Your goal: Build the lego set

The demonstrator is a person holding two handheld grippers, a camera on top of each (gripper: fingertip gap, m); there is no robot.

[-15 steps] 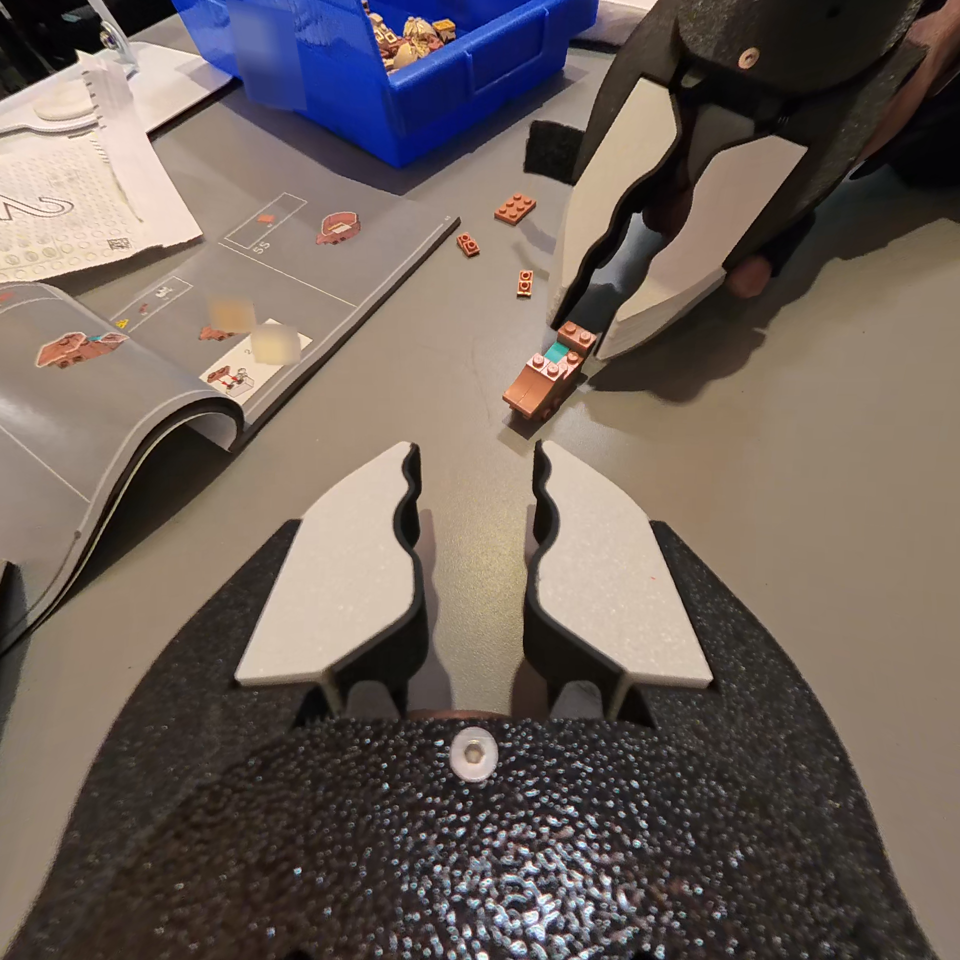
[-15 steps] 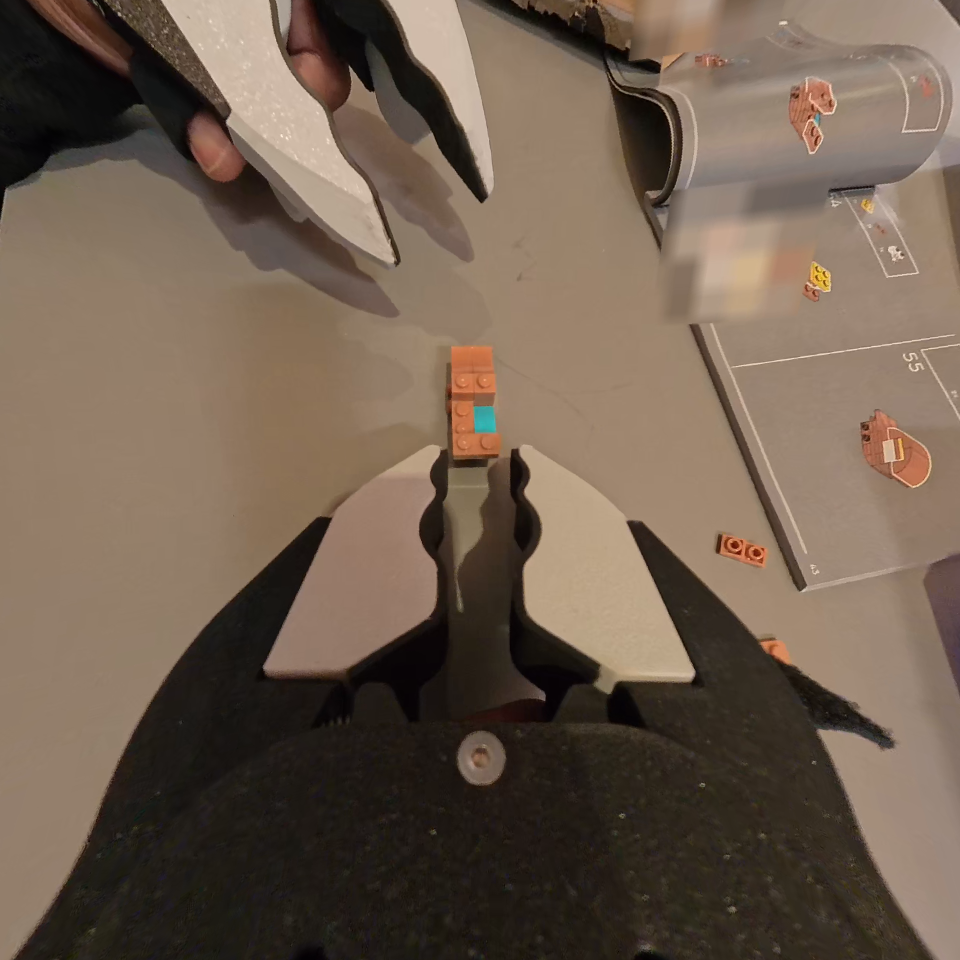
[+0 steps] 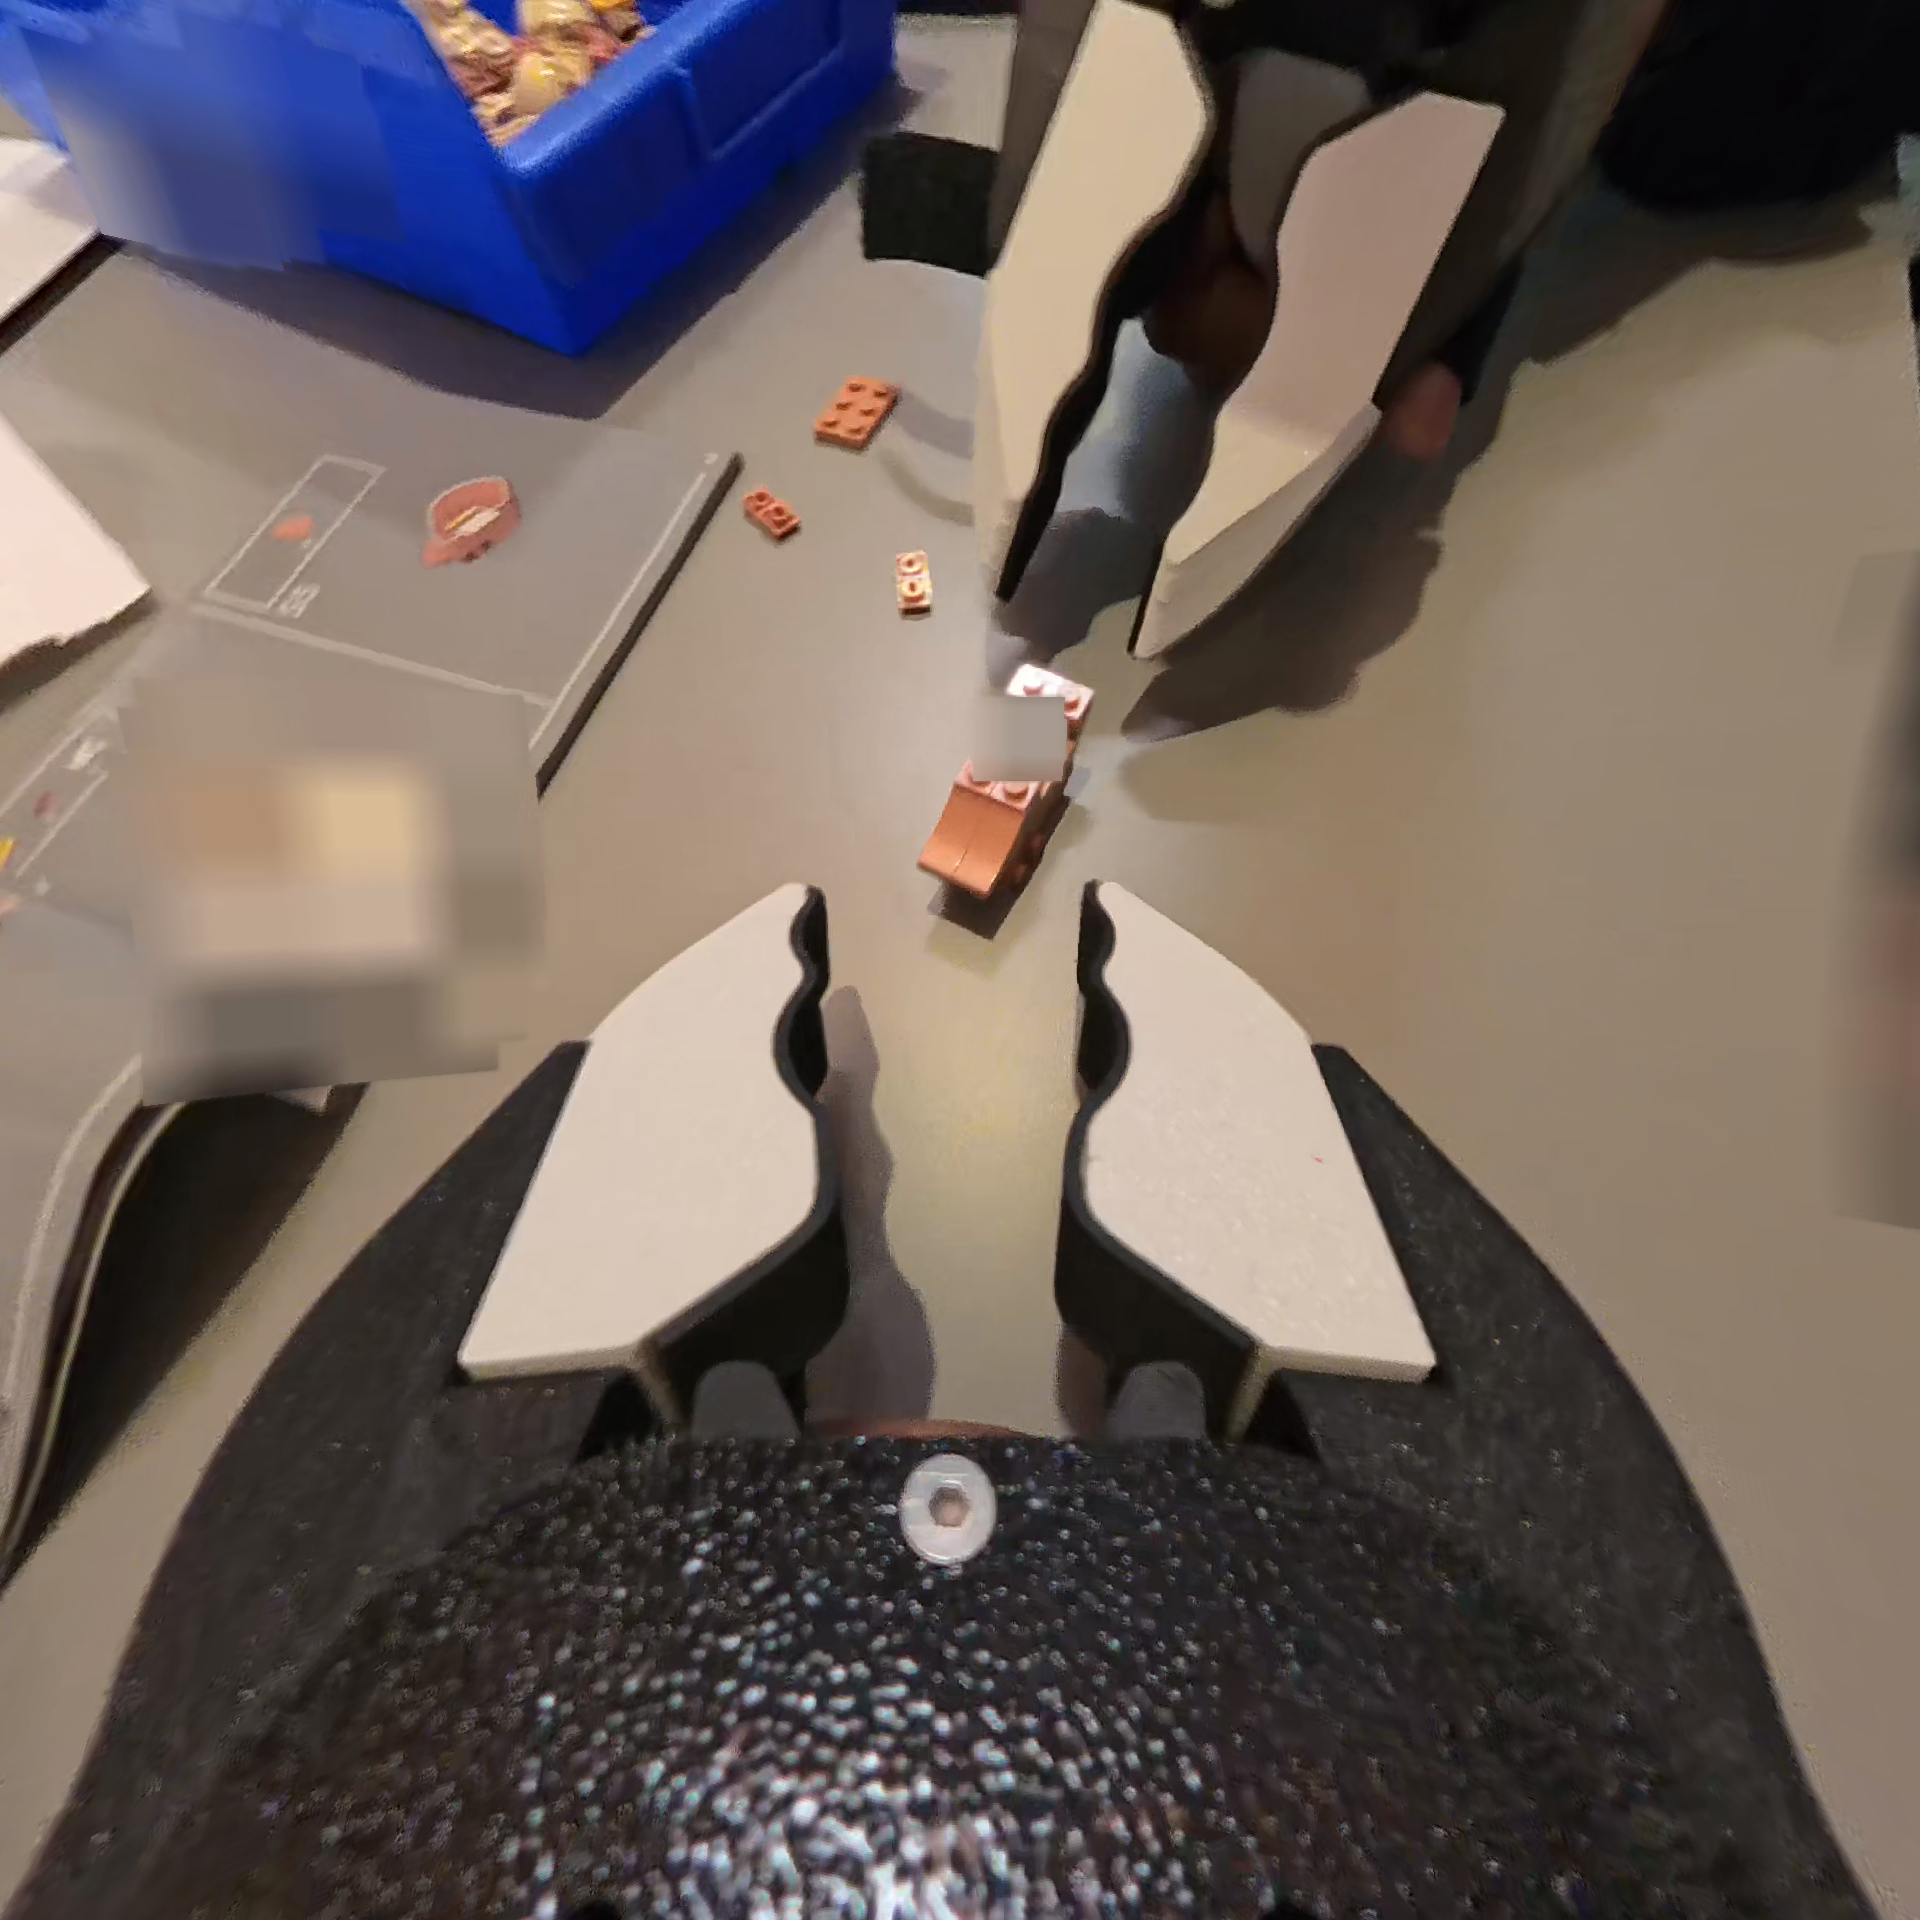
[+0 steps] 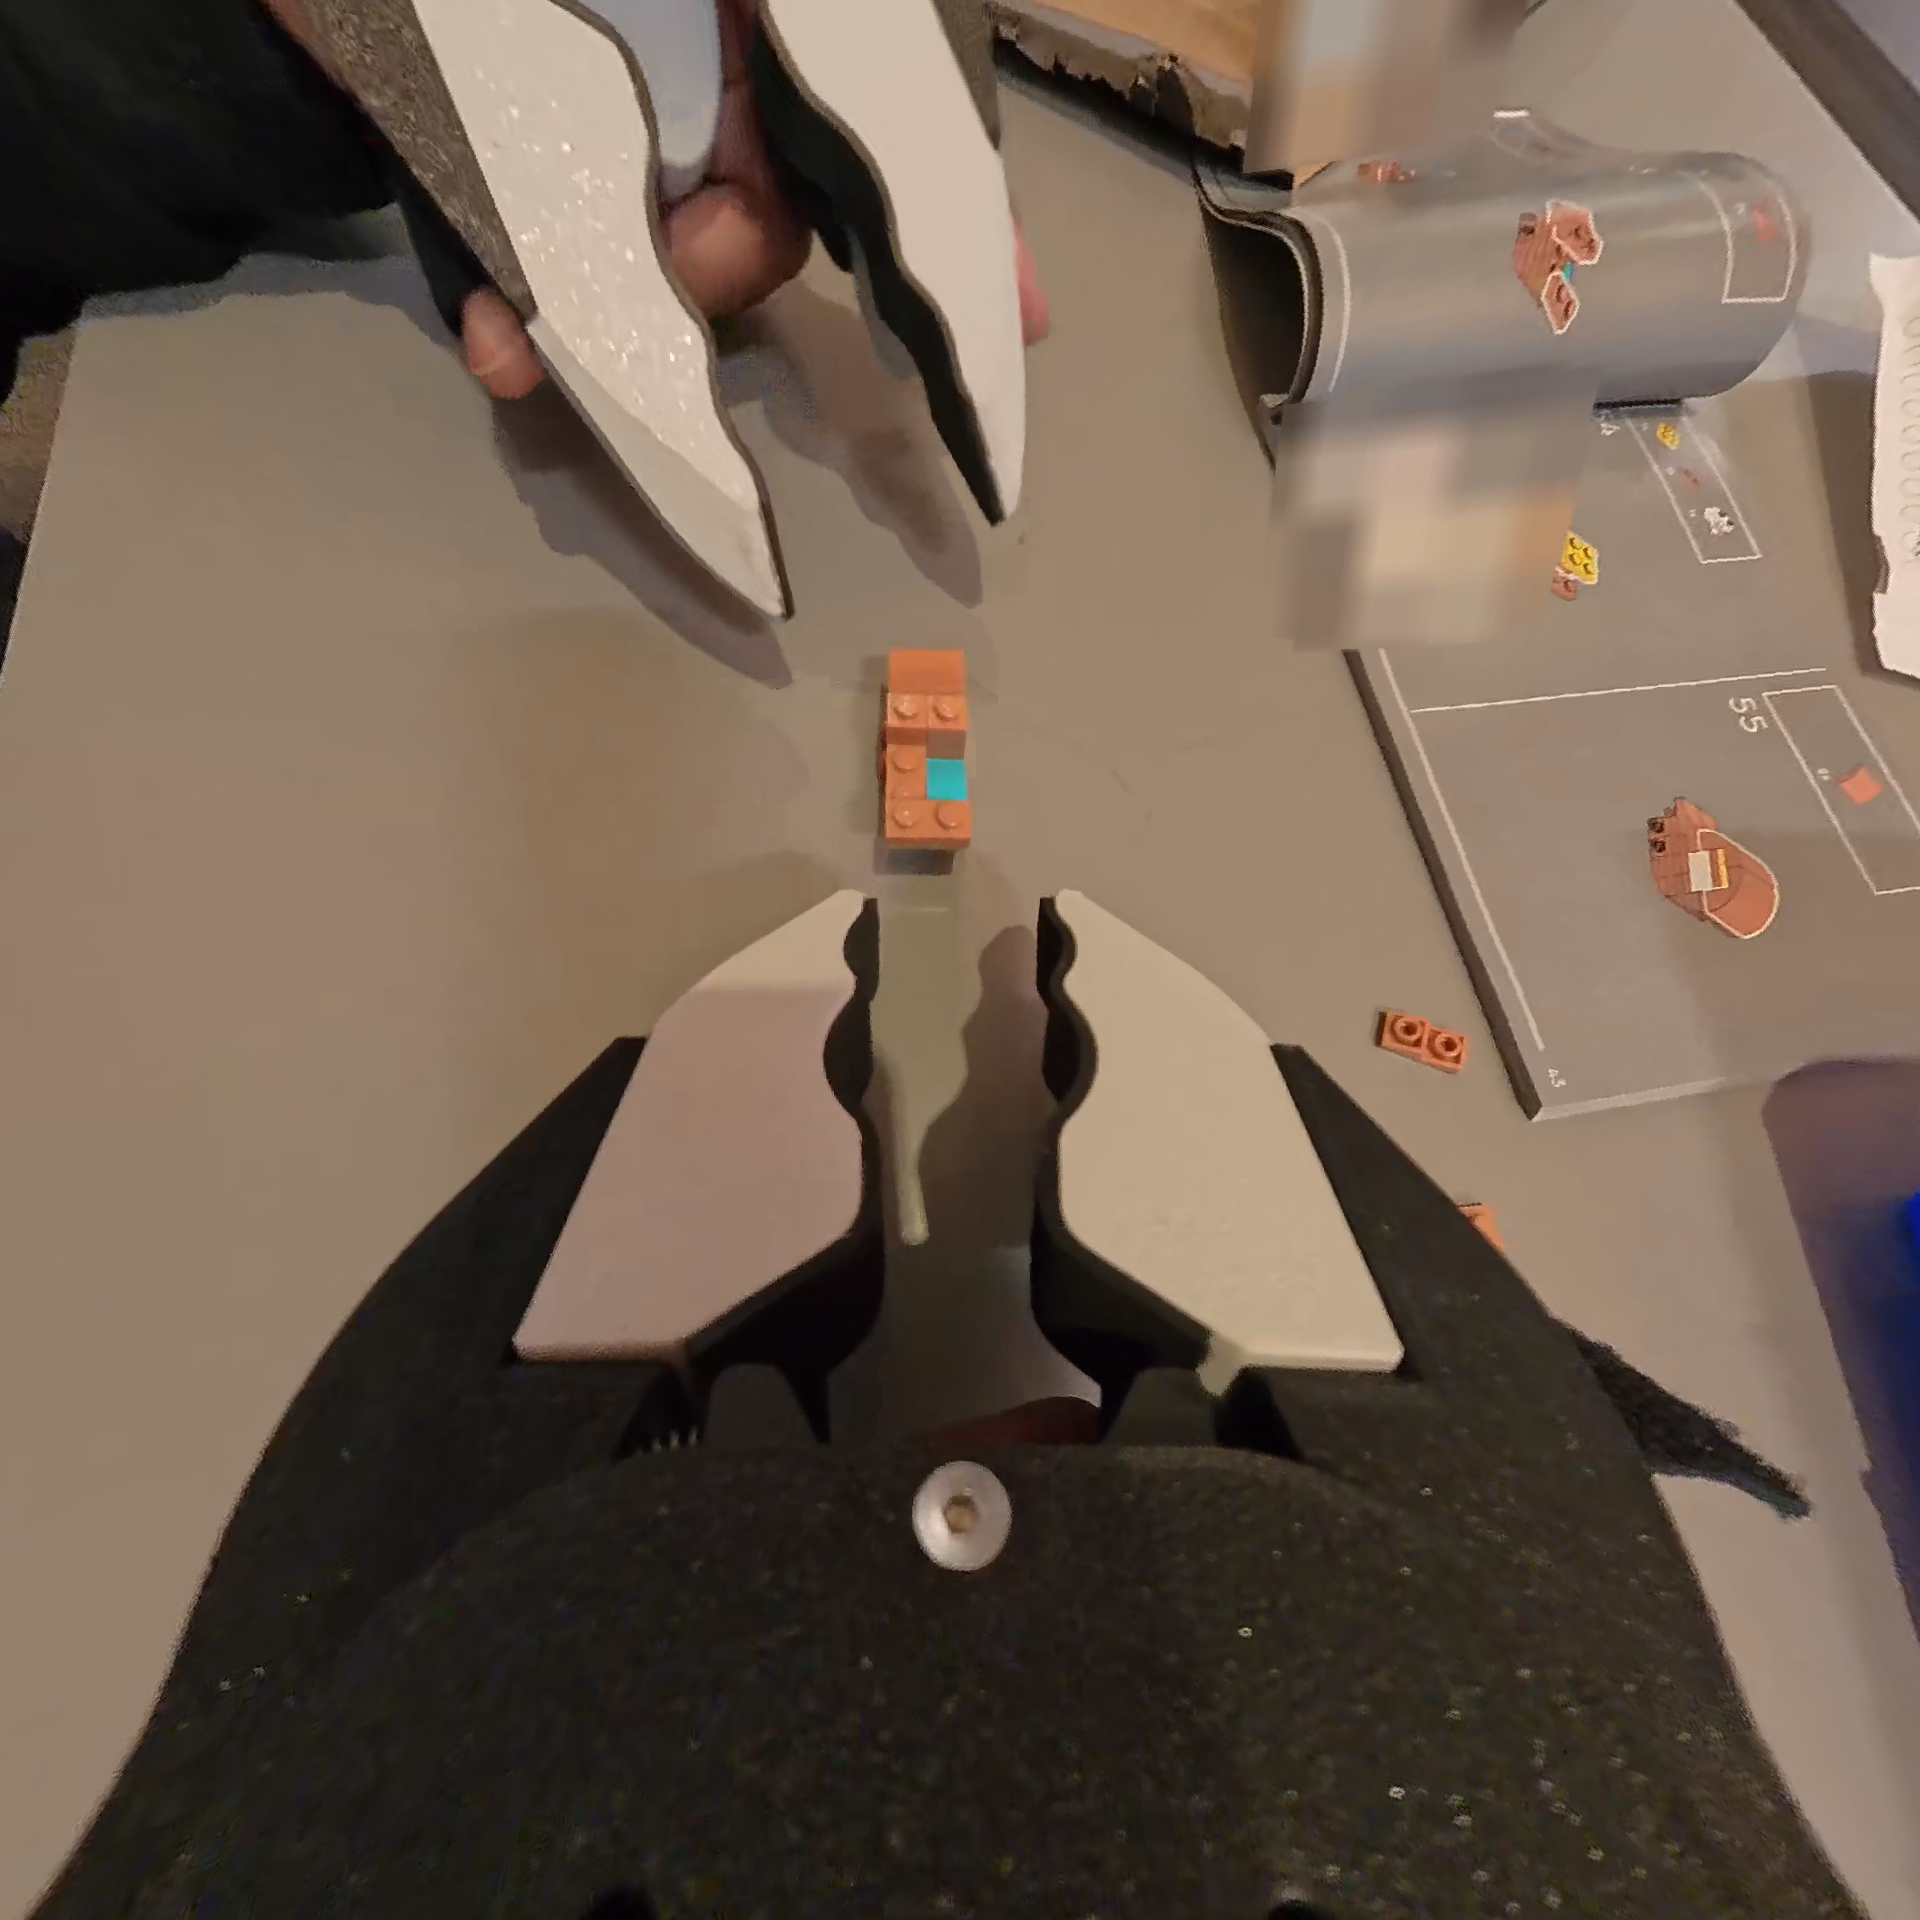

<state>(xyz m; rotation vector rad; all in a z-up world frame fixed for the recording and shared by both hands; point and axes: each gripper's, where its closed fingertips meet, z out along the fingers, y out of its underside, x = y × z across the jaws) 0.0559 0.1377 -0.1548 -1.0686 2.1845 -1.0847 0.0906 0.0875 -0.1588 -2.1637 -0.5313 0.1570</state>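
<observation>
The right claw [image 4: 956, 899] has widened and backed off the brick model [image 4: 928, 758].

A flat grey desk [image 4: 312, 727] with a matte surface fills nearly all of both views. Light from above leaves a soft pale sheen on it and throws blurred dark shadows across it. Taking the blue plastic bin [image 3: 582, 218] as landmark: an open instruction booklet [image 3: 488, 582] with grey pages lies just in front of the bin, white paper sheets [image 3: 52, 582] lie to the bin's left, and a small black patch [image 3: 920, 203] sits beside the bin's right corner.
</observation>
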